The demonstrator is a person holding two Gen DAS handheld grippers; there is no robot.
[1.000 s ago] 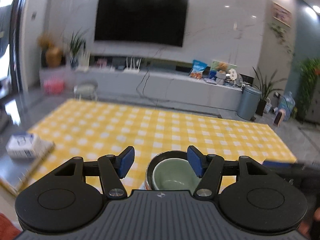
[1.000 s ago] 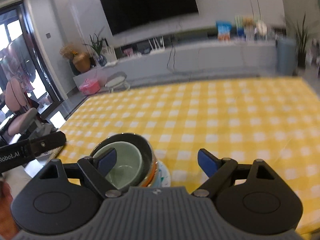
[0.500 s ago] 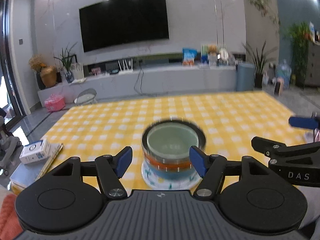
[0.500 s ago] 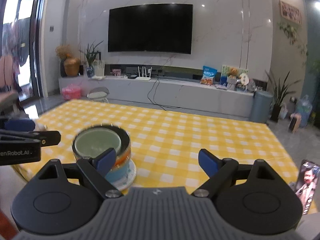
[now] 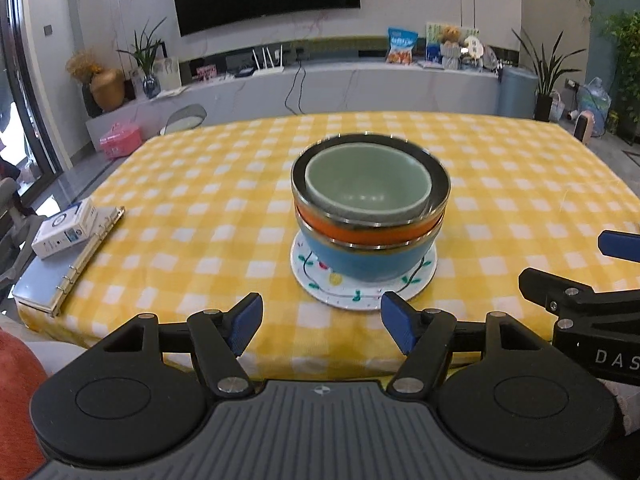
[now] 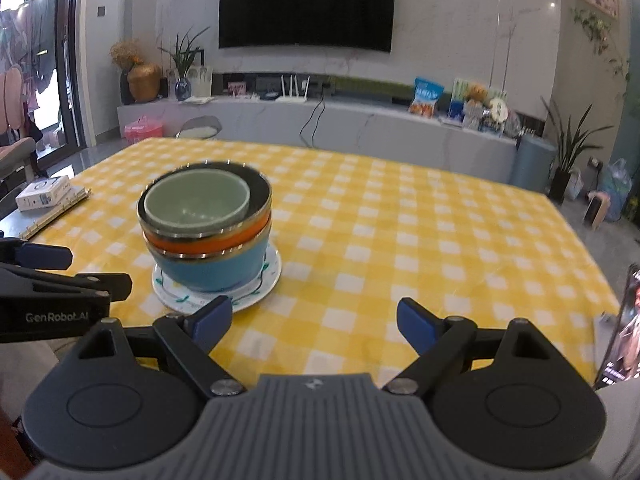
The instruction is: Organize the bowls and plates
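A stack stands on the yellow checked table [image 5: 520, 184]: a white patterned plate [image 5: 320, 286] at the bottom, a blue bowl [image 5: 364, 260], an orange bowl [image 5: 360, 234] with a dark inside, and a pale green bowl [image 5: 368, 190] on top. The stack shows in the right wrist view too, with the green bowl [image 6: 196, 202] uppermost and the plate [image 6: 256, 296] under it. My left gripper [image 5: 322, 326] is open and empty, just in front of the stack. My right gripper [image 6: 314, 322] is open and empty, to the right of the stack near the table's front edge.
A grey ring binder [image 5: 56, 276] with a small white box [image 5: 66, 230] on it lies at the table's left edge. A picture card [image 6: 622, 328] stands at the right edge. A TV console and plants stand behind the table.
Both grippers have drawn back and up from the stack, which now sits further ahead of them. Both stay open and empty.
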